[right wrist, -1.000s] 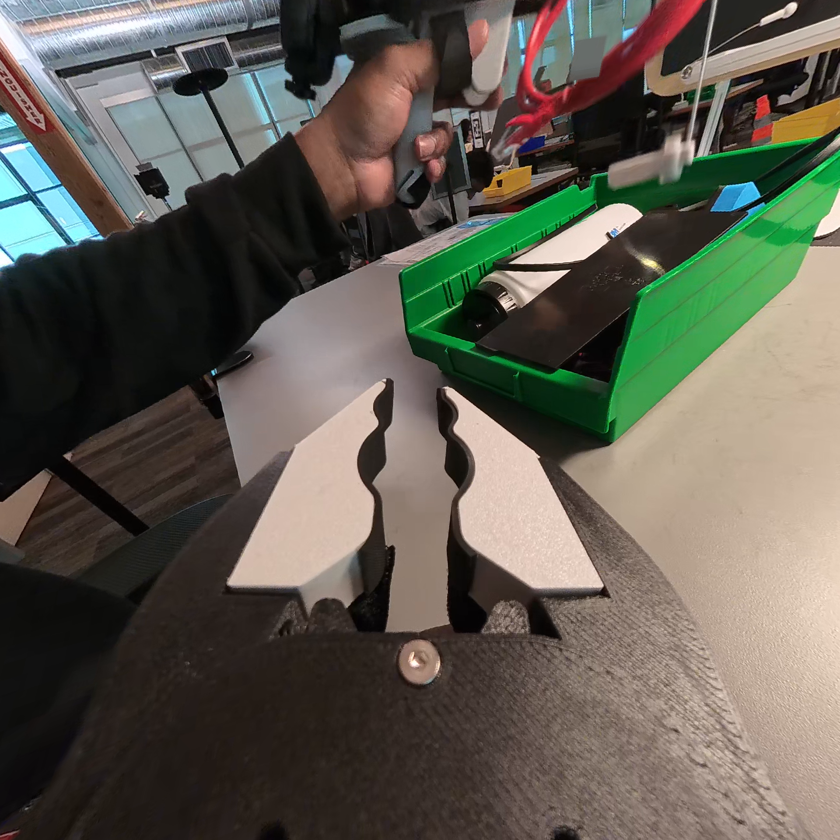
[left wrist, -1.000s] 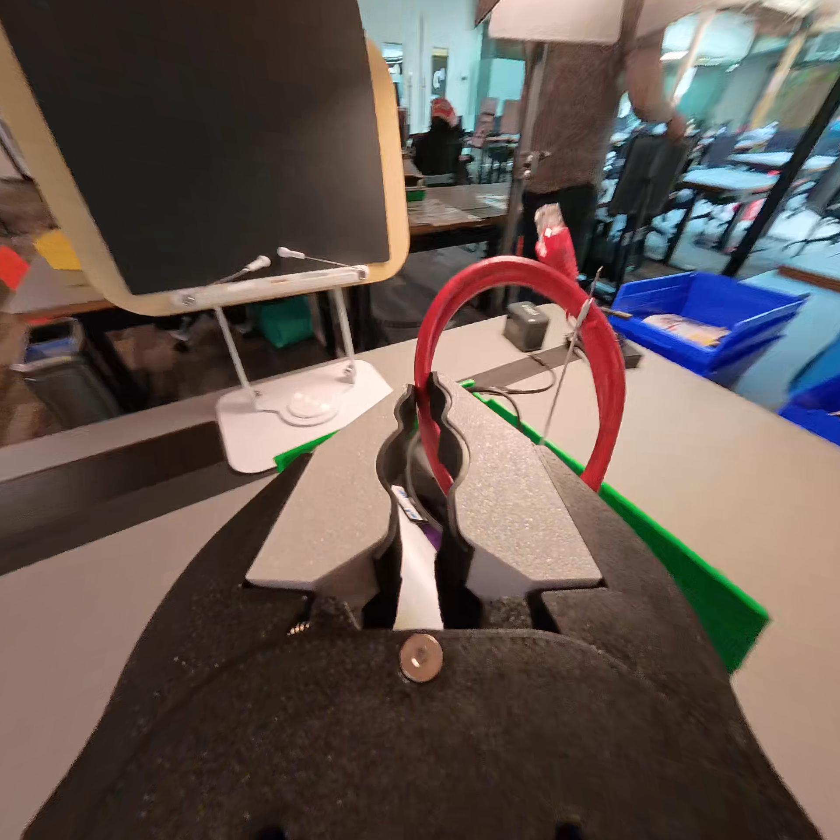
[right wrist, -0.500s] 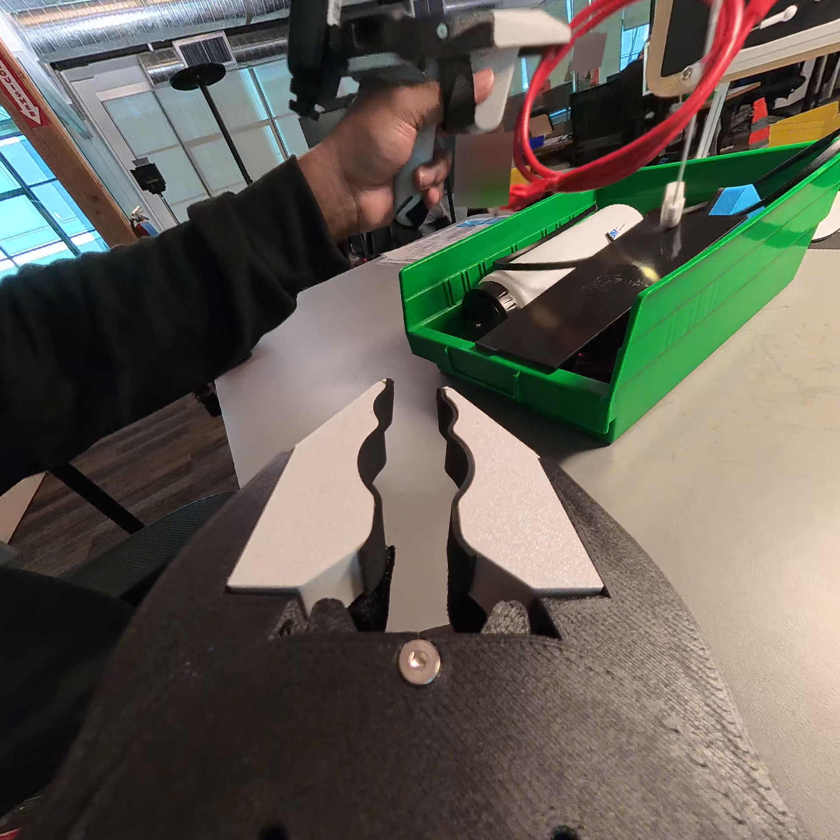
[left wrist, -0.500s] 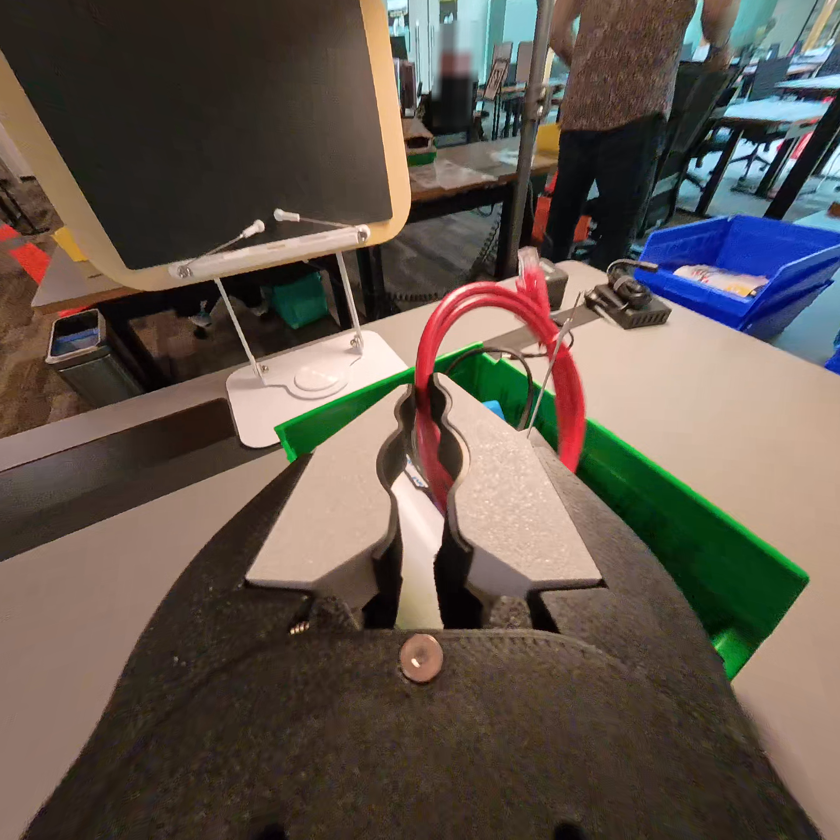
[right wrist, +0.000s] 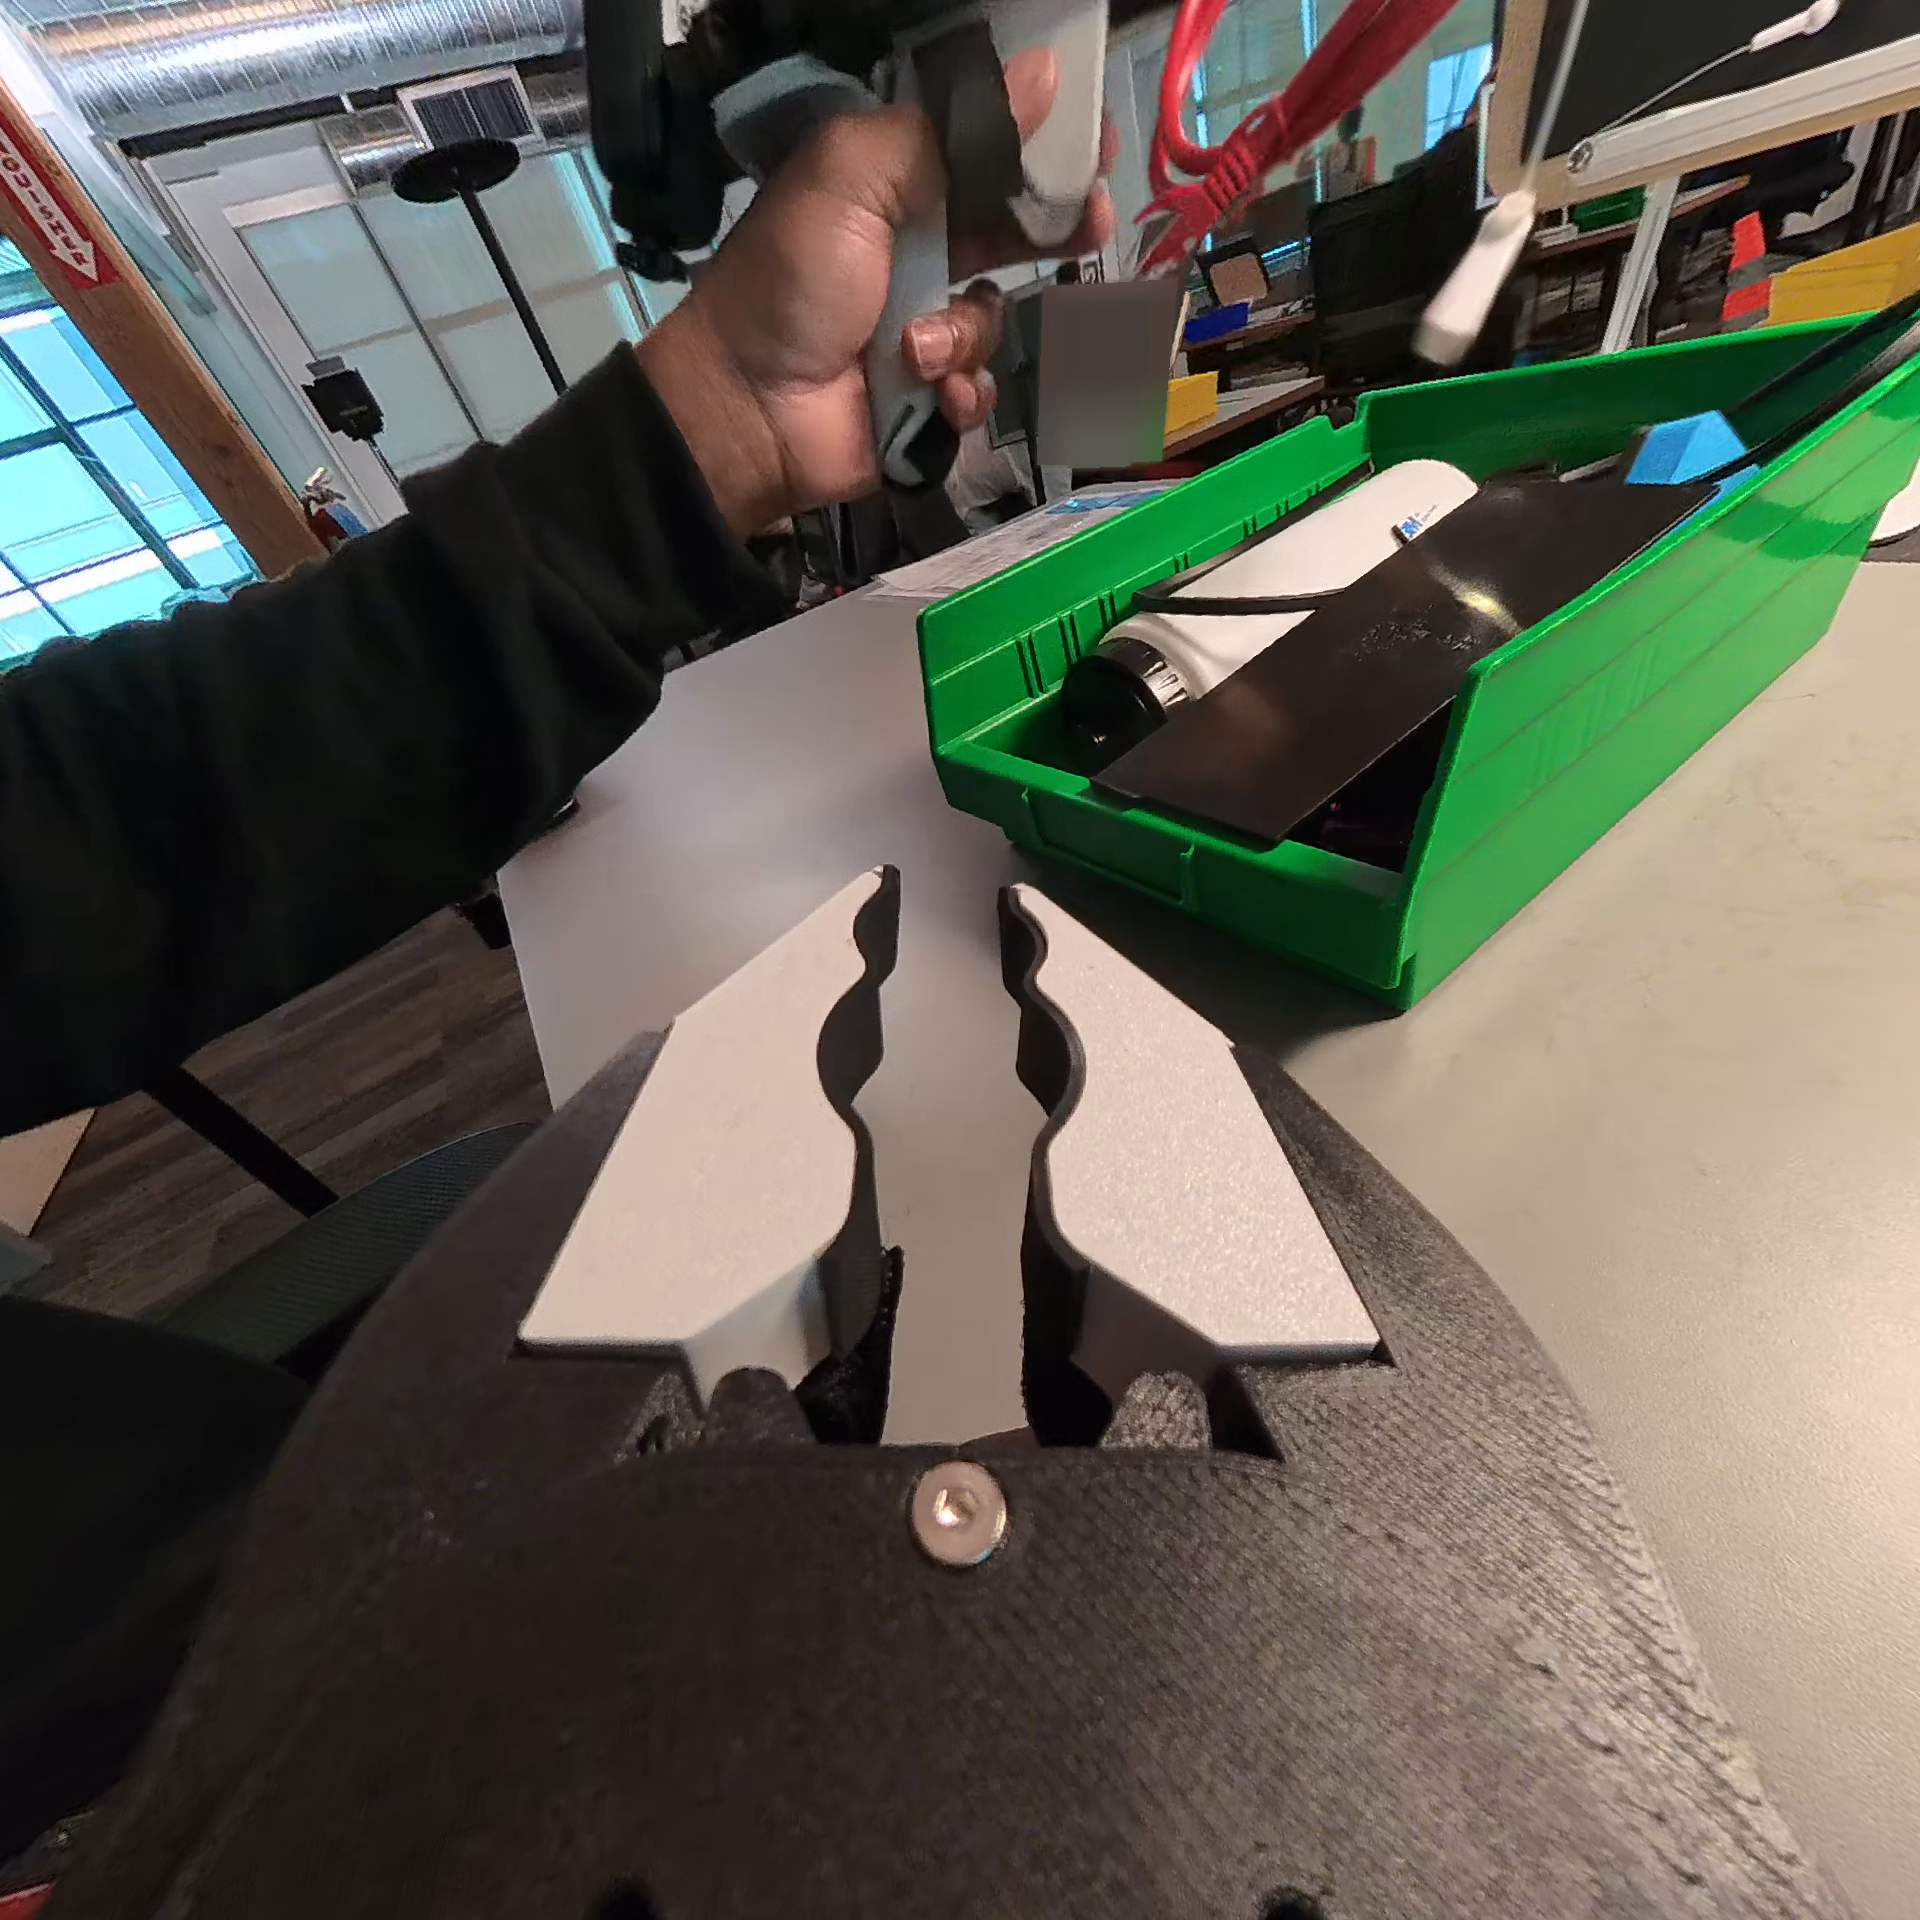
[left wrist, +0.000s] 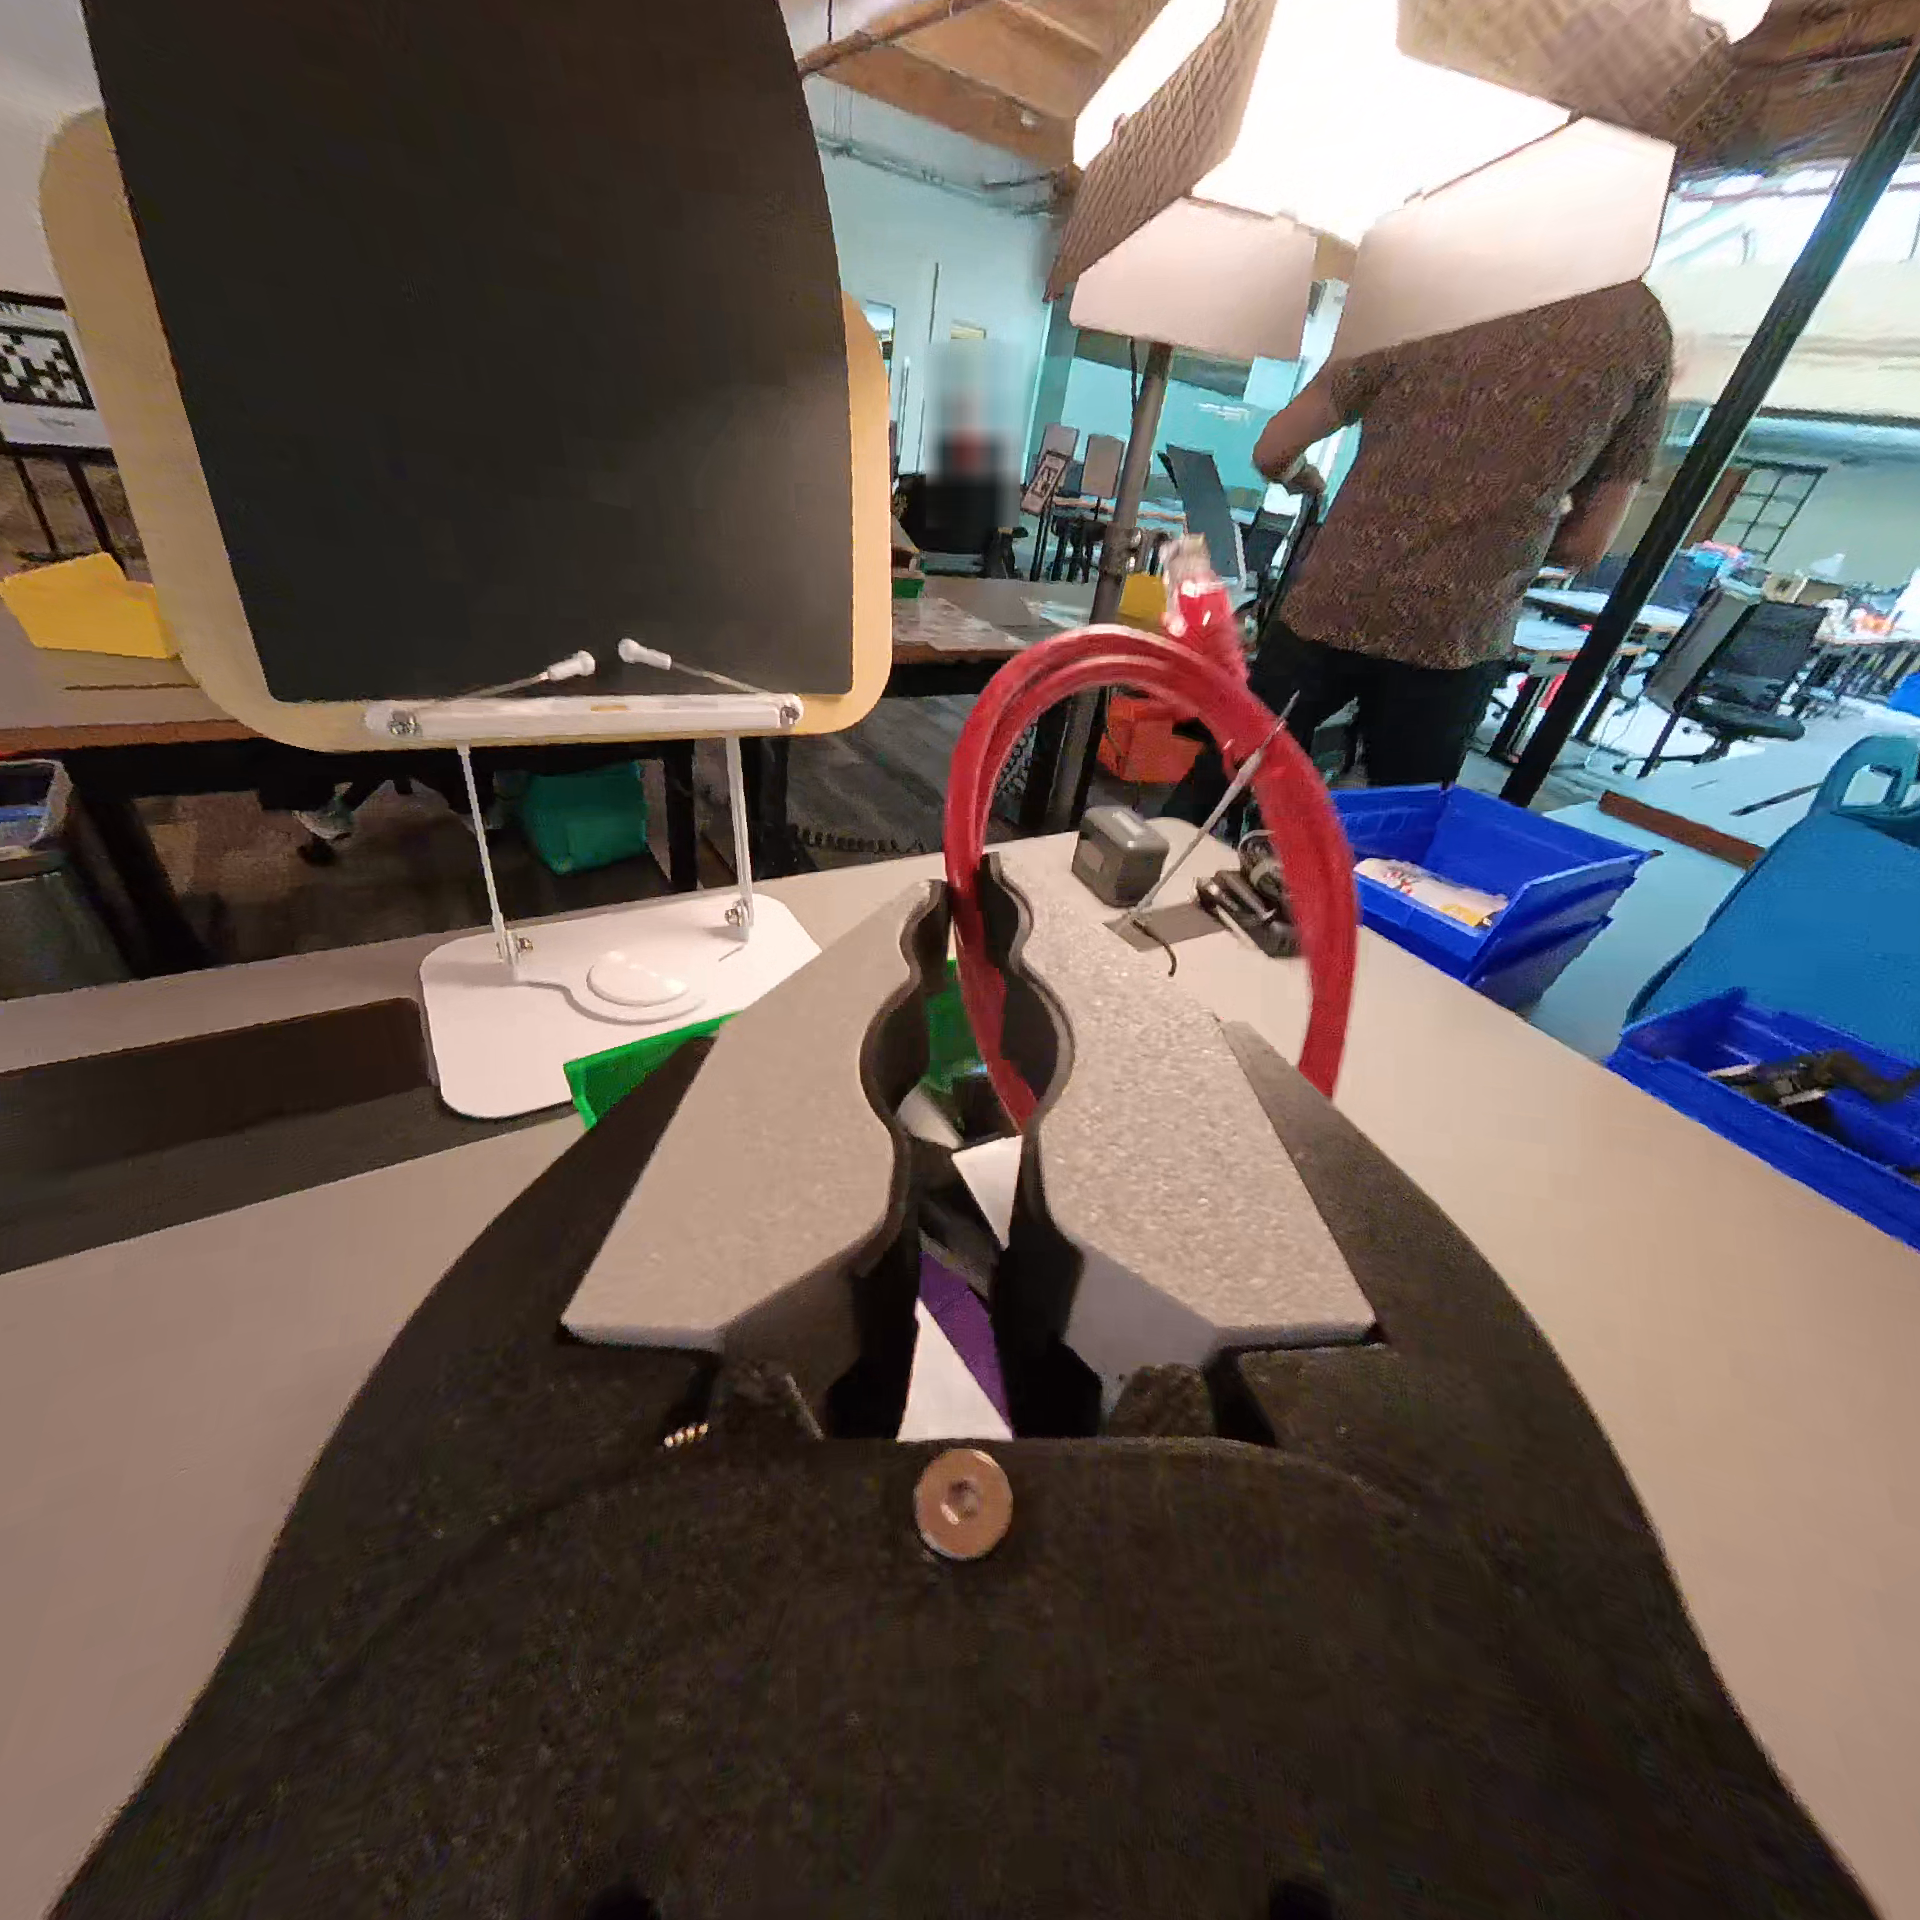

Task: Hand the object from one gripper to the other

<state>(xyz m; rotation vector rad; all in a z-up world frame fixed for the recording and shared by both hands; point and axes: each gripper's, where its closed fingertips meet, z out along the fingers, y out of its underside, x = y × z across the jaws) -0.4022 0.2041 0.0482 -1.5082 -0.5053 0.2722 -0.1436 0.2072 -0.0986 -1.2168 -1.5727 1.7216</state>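
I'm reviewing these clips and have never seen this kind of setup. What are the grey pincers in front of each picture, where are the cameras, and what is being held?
There is no robot arm here. A person holds a hand-operated two-finger gripper in each hand, and each gripper carries a camera looking forward along its fingers.

In the left wrist view, the left gripper is shut on a coiled red cable, lifted above the grey table. A blue bin sits at the far right.

In the right wrist view, the right gripper is open and empty, low over the table. Ahead of it is a green bin holding a white cylinder partly covered by a black sheet. At the top, the person's hand grips the other gripper's handle, with the red cable dangling beside it. The handover has not happened yet.
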